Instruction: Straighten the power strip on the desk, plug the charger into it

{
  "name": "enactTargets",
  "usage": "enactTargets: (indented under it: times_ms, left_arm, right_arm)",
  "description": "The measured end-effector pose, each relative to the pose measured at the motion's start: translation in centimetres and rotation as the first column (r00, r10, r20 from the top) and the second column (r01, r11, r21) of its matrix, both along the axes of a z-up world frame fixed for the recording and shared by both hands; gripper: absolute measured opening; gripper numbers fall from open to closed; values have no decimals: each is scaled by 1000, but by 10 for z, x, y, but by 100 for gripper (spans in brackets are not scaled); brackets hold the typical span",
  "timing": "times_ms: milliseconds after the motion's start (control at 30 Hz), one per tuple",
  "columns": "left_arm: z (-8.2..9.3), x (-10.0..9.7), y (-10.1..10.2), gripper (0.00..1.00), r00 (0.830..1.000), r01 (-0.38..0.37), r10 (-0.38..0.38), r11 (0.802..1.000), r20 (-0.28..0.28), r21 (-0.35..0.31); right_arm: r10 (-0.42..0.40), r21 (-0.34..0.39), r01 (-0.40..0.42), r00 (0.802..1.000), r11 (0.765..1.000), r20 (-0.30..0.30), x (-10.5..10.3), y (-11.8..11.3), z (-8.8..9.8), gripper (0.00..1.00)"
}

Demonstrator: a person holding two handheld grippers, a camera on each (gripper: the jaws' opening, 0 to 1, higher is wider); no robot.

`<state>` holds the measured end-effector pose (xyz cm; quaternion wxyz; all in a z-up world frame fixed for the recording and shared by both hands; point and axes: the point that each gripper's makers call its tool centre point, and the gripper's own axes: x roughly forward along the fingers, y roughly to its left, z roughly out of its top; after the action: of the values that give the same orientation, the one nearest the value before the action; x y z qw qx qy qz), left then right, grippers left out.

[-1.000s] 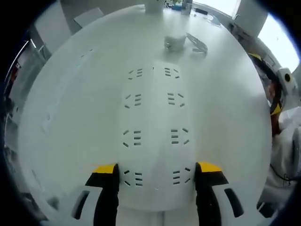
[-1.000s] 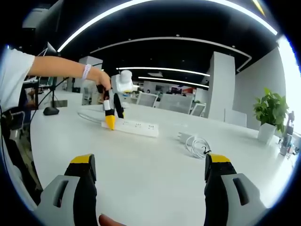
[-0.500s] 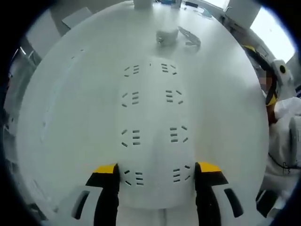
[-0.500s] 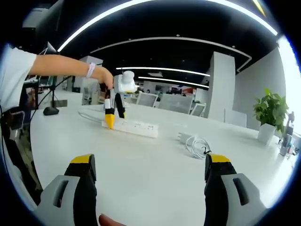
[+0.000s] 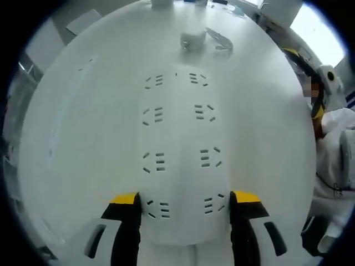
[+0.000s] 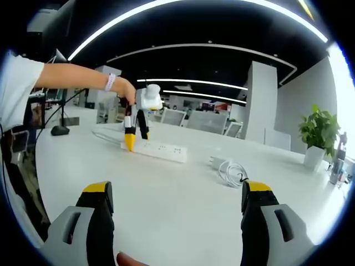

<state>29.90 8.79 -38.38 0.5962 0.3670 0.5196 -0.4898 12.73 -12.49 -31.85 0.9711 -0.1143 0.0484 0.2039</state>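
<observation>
The left tongs straddle the power strip's near end, contact unclear; its cable is cut off; the right tongs hang released above the white desk; charger lies beyond the strip.

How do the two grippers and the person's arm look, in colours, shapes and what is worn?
Each gripper has two black jaws with yellow tips on pale grey bases with dark slots: see the left gripper and the right gripper. Seen from the right gripper view, the left gripper is slim and black with a yellow tip. The person's arm has a white short sleeve and a pale wristband.
</observation>
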Motion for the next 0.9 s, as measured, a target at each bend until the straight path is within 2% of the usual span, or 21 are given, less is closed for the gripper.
enactTargets:
  times_ms: [667,800,900]
  left_arm:
    - [1,22,5,65,996,91,-91,996,-4,-9]
    - [-1,8,1,65,994,111,-111,994,-2,3]
    - [-1,5,0,65,993,122,-122,992,-2,8]
  right_arm:
    - [-1,-16,1,1000,1000,-8,1,0,-3,96]
    - [-4,-18,4,1000,1000,-5,0,-1,-2,96]
    - [-8,-18,8,1000,1000,-6,-1,-3,-2,96]
